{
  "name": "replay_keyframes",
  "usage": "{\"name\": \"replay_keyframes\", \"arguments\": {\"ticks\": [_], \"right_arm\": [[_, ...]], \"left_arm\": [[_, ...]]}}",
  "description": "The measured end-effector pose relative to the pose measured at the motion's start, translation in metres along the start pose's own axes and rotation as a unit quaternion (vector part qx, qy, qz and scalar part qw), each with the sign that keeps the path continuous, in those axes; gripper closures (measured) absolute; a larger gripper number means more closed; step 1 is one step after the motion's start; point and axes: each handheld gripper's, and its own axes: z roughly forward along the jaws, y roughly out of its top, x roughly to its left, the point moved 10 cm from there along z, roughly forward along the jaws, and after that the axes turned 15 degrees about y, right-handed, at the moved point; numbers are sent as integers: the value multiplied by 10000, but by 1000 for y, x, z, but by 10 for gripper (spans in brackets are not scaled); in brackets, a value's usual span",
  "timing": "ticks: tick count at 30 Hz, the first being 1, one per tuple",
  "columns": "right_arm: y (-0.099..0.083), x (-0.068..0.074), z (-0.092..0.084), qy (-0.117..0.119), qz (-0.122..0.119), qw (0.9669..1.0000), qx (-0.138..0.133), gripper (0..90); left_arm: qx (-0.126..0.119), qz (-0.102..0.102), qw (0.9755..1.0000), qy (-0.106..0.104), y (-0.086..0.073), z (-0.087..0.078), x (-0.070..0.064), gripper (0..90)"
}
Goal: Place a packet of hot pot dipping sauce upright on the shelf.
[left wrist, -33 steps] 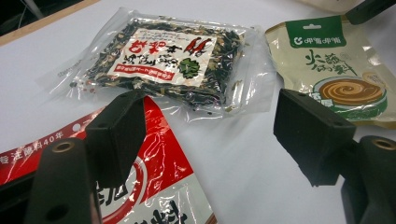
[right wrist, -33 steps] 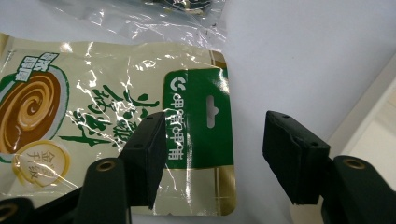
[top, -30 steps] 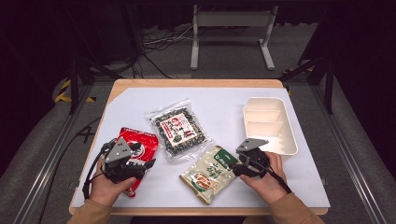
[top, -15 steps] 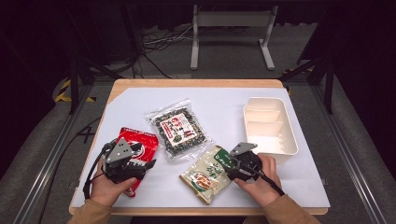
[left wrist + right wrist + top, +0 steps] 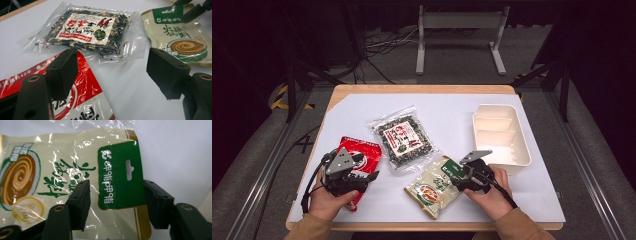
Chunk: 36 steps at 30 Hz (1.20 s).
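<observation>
Straddling the green header of the beige sauce pouch [image 5: 75,182], the right gripper [image 5: 466,172] has just been closing, pads not yet pinching. Beyond it the white tray [image 5: 504,150] holds nothing. The left gripper [image 5: 362,172] gapes over the red packet [image 5: 82,92]; all packing remains.

R gripper [image 5: 463,172] shifted left off the white tray [image 5: 522,159] edge, now over the top end of the beige/green pouch [image 5: 434,185]. 1 s ago it sat just beside the tray's near-left corner, grey plate overlapping the tray rim; now plate is clear of the rim. R hand [image 5: 489,192] came in w/ it, a bit toward table centre. Jaws have just been closing; in the R gripper view they straddle the pouch's green header [image 5: 121,176], one jaw on the printed face, the other at the header's edge, pads not pressing yet.
</observation>
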Motion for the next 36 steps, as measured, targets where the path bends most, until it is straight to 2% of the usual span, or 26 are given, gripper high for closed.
{"name": "replay_keyframes", "arguments": {"ticks": [5, 12, 14, 20, 21, 23, 25, 28, 33, 36], "right_arm": [[5, 3, -9, 249, 111, 9992, -283, 509], [9, 13, -14, 620, 25, 9969, -475, 557], [8, 17, -13, 821, 75, 9957, -427, 572], [0, 15, -4, 930, 49, 9956, -94, 583], [0, 15, -4, 930, 49, 9956, -94, 583], [-5, 12, 1, 884, -52, 9960, 106, 632], [-8, 10, 4, 783, -267, 9962, 253, 693], [-11, 7, 6, 659, -439, 9961, 390, 754], [-10, 3, 5, 565, -494, 9964, 385, 861], [-8, 3, 3, 615, -482, 9965, 300, 874]], "left_arm": [[7, 18, 10000, -8, 0, 1, -1, 260], [12, 29, 10000, -3, -1, 1, -1, 261], [22, 35, 10000, -16, -1, 2, -2, 261], [20, 37, 10000, -9, -1, 1, -1, 261], [19, 31, 10000, -9, -1, 1, -1, 261], [22, 37, 10000, -7, -1, 1, -1, 261], [25, 42, 10000, -2, -1, 1, -2, 261], [25, 34, 10000, 7, -1, 2, -2, 261], [29, 37, 10000, 5, -1, 2, -2, 261], [21, 44, 10000, 8, -1, 2, -1, 261]]}}
